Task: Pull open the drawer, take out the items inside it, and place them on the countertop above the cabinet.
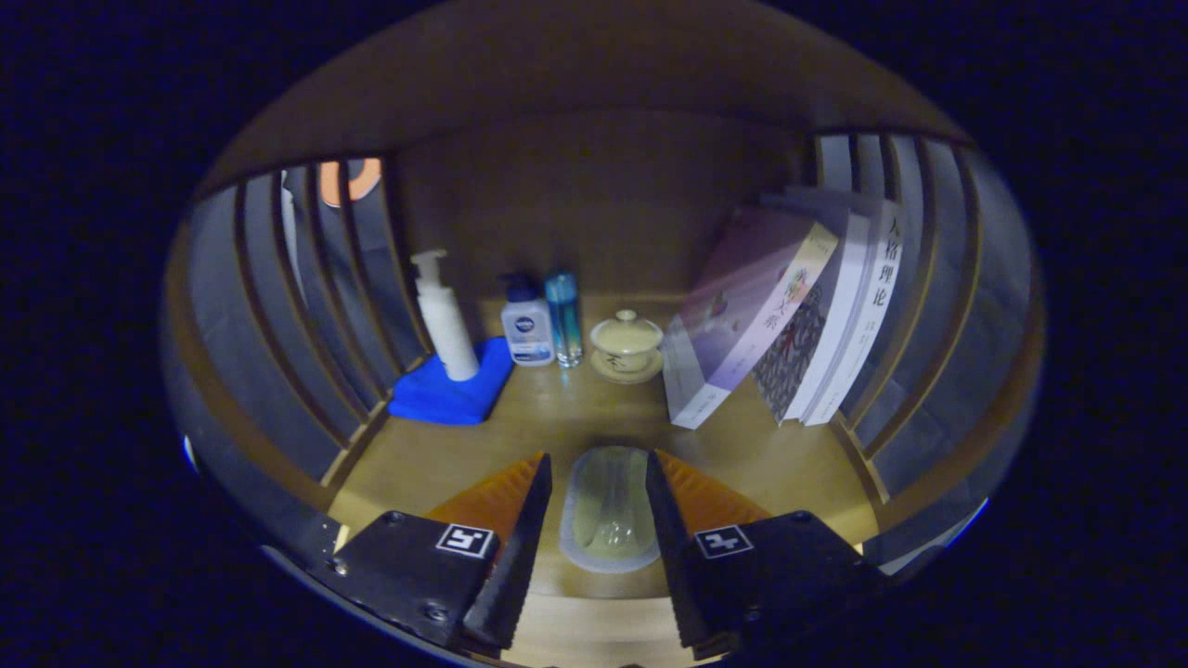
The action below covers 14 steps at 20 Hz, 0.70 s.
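Gripper (599, 506): jaws part-open, flanking a clear pale-rimmed packet (611, 508) that lies on the wooden desk (742, 455); contact with the packet cannot be told. Beyond: pump bottle (444, 320) on blue cloth (450, 390), small bottle (526, 325), blue tube (563, 317), lidded cup (627, 345), leaning books (789, 315).

Your two-finger gripper (599, 520) shows you two wedge-shaped fingers (520, 538) with ribbed outer faces, tapering forward from blocky dark matte housings (408, 566). Each housing carries a small square black-and-white marker tag (465, 540) on its top, and round screw heads (434, 611) sit near the corners.
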Each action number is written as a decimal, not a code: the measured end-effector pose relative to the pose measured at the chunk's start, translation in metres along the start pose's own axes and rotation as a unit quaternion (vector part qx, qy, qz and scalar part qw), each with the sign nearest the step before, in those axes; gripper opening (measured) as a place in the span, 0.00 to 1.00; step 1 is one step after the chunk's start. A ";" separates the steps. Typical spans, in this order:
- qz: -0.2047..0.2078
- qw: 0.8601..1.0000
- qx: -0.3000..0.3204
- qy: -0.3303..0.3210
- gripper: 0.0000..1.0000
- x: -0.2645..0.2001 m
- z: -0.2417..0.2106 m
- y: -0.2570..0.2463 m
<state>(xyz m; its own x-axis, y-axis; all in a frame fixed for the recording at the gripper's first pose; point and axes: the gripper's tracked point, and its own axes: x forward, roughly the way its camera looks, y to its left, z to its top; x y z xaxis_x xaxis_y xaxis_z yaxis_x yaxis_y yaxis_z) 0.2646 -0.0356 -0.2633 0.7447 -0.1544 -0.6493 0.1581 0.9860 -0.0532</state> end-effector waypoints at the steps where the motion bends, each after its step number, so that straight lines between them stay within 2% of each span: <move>1: 0.008 1.000 -0.002 -0.007 0.66 -0.013 -0.004 0.004; 4: 0.032 0.999 -0.010 -0.025 0.76 -0.053 -0.019 0.014; 8: 0.066 0.997 -0.005 -0.051 0.77 -0.107 -0.049 0.024; 14: 0.070 0.993 0.011 -0.096 0.83 -0.155 -0.099 0.013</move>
<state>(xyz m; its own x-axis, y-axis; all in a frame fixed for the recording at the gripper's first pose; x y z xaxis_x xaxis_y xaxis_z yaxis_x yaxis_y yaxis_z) 0.0868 0.0073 -0.2386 0.8695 -0.0273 -0.4932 0.0573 0.9973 0.0458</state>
